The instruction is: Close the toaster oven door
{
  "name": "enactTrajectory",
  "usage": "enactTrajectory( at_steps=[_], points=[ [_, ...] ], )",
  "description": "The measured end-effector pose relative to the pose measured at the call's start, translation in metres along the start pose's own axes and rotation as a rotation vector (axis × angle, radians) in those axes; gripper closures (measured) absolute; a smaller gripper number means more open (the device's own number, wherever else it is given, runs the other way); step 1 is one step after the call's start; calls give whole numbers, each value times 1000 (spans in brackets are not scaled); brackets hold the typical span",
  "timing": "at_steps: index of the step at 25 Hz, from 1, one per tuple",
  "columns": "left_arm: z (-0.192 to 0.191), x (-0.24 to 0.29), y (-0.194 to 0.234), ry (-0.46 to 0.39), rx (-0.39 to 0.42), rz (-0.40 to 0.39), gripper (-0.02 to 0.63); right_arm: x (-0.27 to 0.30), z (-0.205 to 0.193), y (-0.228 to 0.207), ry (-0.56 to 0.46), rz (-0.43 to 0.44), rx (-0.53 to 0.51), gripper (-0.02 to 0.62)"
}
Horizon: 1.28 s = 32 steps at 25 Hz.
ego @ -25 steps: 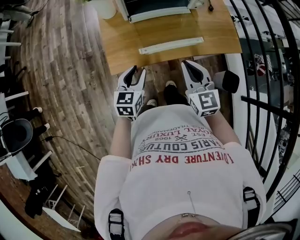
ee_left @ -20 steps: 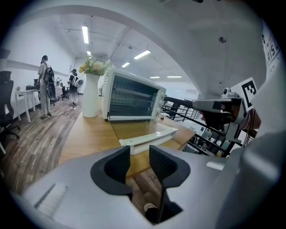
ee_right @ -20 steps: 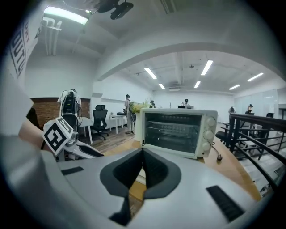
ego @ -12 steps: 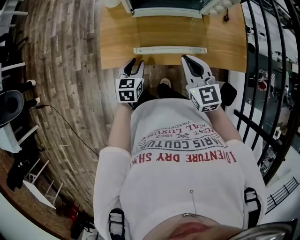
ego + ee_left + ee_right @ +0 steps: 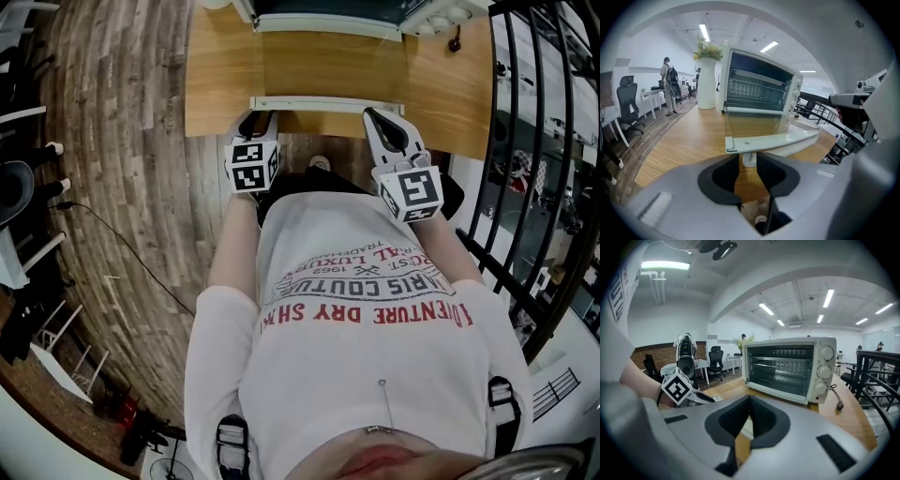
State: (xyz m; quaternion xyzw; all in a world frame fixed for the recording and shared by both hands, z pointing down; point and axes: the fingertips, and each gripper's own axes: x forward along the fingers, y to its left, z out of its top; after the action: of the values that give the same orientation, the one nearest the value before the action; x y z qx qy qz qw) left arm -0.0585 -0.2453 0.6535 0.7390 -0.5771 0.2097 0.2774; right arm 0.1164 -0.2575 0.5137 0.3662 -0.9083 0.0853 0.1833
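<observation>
Both grippers have come forward since a second ago. They hung short of the table (image 5: 220,80) then, and their tips now reach its near edge. The door (image 5: 333,61) has not moved and lies flat open. The left gripper (image 5: 259,116) has its jaws a little apart. In the left gripper view the left gripper (image 5: 748,157) points at the left end of the handle (image 5: 773,140). The bar runs across just past the tips, and its white post (image 5: 749,160) stands at the mouth of the gap. Whether the pads touch the post cannot be told. The right gripper (image 5: 749,398) has its tips pressed together with nothing between them. In the head view the right gripper (image 5: 372,113) sits just below the right part of the handle (image 5: 328,102). Both forearms reach straight out from the body, the left forearm (image 5: 234,244) bare and the right forearm (image 5: 452,255) bent slightly inward. The left cube (image 5: 251,166) is level and the right cube (image 5: 412,193) is tilted. Past the handle, the glass door (image 5: 750,123) rests on the table (image 5: 679,140), hinged at the foot of the oven (image 5: 759,84). The right gripper view shows the oven (image 5: 787,366) with its cavity open, a rack inside and three knobs (image 5: 824,371) down its right side. A white vase (image 5: 708,82) stands beside the oven, with desks and chairs beyond it.
</observation>
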Motion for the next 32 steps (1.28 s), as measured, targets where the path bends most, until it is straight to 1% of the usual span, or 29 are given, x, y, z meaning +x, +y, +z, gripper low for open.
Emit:
enactTrajectory(
  at_steps=[3, 6, 14, 18, 24, 28, 32],
  points=[
    [1, 4, -2, -4, -8, 20, 482, -2, -3, -5, 1, 4, 1, 589],
    [3, 4, 3, -5, -34, 47, 525, -4, -3, -9, 5, 3, 9, 589],
    [9, -1, 6, 8, -47, 52, 525, -11, 9, -15, -15, -22, 7, 589],
    [18, -8, 3, 4, -39, 42, 526, -15, 19, -15, -37, -33, 3, 589],
    [40, -22, -3, -25, -24, 37, 525, -17, 42, -15, -76, -47, -1, 589],
    [59, -32, -6, -50, -21, 10, 525, -18, 53, -16, -94, -67, -3, 590],
    [73, -39, -6, -54, -20, -13, 522, -15, 60, -18, -105, -77, 31, 589]
  ],
)
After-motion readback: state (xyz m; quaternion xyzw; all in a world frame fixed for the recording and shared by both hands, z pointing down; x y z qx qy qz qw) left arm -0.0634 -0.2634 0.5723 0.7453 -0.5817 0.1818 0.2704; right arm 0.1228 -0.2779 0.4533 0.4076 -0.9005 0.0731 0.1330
